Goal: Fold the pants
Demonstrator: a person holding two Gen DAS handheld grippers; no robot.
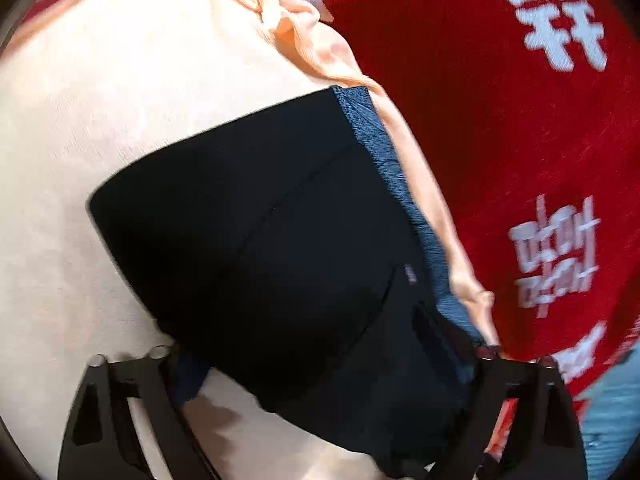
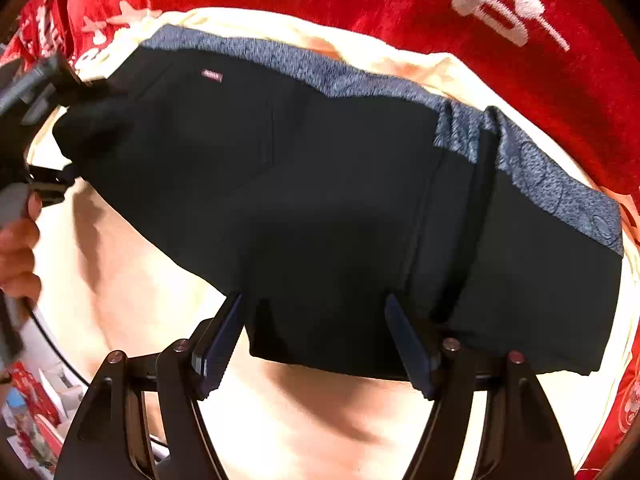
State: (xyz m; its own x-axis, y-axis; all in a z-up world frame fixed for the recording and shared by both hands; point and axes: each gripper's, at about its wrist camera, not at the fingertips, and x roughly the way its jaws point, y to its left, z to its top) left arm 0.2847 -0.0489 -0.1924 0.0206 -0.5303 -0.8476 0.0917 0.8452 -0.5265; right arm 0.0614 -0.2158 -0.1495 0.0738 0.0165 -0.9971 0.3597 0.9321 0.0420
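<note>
My black folded pants (image 2: 320, 208) fill mid-frame on the peach cloth (image 2: 280, 420), mostly folded. Both jaws gape, gripping nothing; only tidying seems left.

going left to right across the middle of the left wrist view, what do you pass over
peach cloth → black pants → blue patterned waistband lining → peach cloth's bunched edge → red blanket with white characters

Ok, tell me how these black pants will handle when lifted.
Probably floppy: the pants lie flat in folded layers on the cream cloth, so they'd likely drape. Probably not slippery: the blue band looks textured.
</note>
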